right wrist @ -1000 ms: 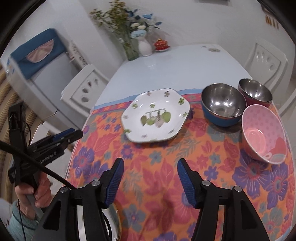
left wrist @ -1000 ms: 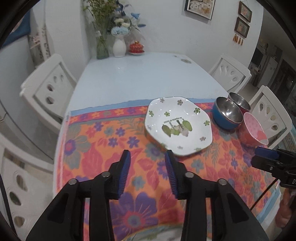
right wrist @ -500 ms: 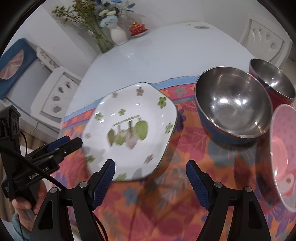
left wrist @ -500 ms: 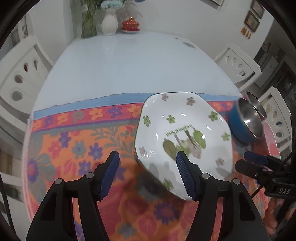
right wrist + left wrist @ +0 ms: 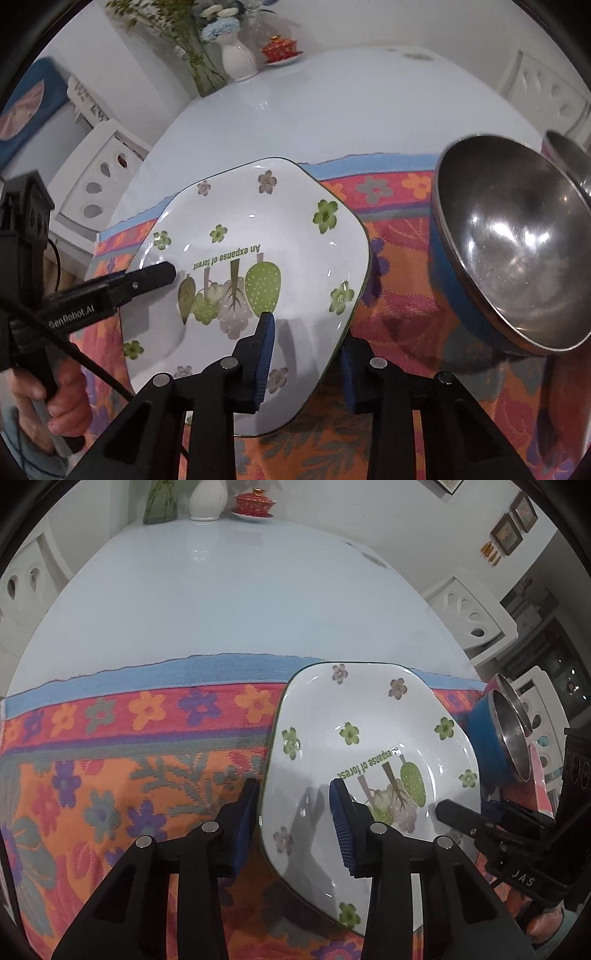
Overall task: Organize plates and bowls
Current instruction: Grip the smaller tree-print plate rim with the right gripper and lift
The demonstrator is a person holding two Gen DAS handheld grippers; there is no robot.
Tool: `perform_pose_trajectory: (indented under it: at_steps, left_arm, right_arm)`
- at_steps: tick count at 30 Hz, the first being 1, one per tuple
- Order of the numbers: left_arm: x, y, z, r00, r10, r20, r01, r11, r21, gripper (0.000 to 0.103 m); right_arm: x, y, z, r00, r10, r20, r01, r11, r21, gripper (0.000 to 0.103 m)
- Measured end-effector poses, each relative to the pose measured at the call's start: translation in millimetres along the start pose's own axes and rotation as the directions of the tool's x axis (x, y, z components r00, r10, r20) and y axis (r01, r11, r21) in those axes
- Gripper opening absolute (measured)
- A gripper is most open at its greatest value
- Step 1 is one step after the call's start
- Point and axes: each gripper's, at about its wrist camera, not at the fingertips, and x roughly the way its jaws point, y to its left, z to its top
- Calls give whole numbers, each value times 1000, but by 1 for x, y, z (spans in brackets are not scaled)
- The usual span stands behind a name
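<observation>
A white plate with green flowers and plant drawings (image 5: 373, 746) (image 5: 255, 236) lies on the flowered cloth (image 5: 129, 746). My left gripper (image 5: 293, 816) is open and straddles the plate's left rim, one finger over the plate, one outside it. My right gripper (image 5: 306, 350) is open and straddles the plate's right rim the same way. Each gripper shows in the other's view, the right one (image 5: 491, 830) and the left one (image 5: 122, 288). A steel bowl with a blue outside (image 5: 513, 251) (image 5: 498, 738) stands right of the plate.
A second steel bowl (image 5: 569, 158) stands behind the blue one, and a pink bowl's edge (image 5: 541, 786) shows beside it. The bare white table (image 5: 229, 602) stretches beyond the cloth to a vase (image 5: 238, 59), a red lidded cup (image 5: 280, 48) and white chairs (image 5: 469, 616).
Both grippers have come forward and down to the plate, from above the cloth to straddling its left and right rims. The plate and bowls have not moved.
</observation>
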Motion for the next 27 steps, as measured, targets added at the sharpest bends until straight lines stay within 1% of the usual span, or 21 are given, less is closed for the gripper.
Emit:
perform_pose_trajectory:
  at_steps: [3,5,7,10,14,16,18,22,27]
  left_arm:
    - [1,5,4,1000,8,-1,-8,1000,0,36]
    - [1,8,5,1000,-14,-4,14,1000,-16,36]
    - [2,10,6,1000,-14,-5,14,1000,-16,36]
    - [5,7,7,1000,-3,-9,4,1000,9,36]
    - [9,4,11,1000,-7,12,6,999,43,36]
    - [8,-1,11,999,22,32,-24,997,80,36]
    - [2,-5,7,997,43,59,-50,992,120,34]
    - [-21,-5,-6,996,10,85,-22,991,134,32]
    - [-61,-16,-27,992,33,121,-52,986,156,32]
  right_arm:
    - [-8,7,-8,998,56,-15,-55,998,27,31]
    - [-6,13,-13,998,53,-31,-52,999,14,31]
    - [0,8,-16,997,55,-56,-54,998,24,31]
    - [3,-6,-7,995,89,-33,-86,993,78,31]
    - [14,-16,9,992,122,-19,-120,990,77,32]
    - [14,-9,11,995,97,-17,-96,995,18,32]
    - [10,0,6,998,61,4,-61,995,-81,32]
    - [-5,6,-3,996,92,20,-89,989,-122,32]
    - [-36,22,-16,993,111,37,-102,978,-180,32]
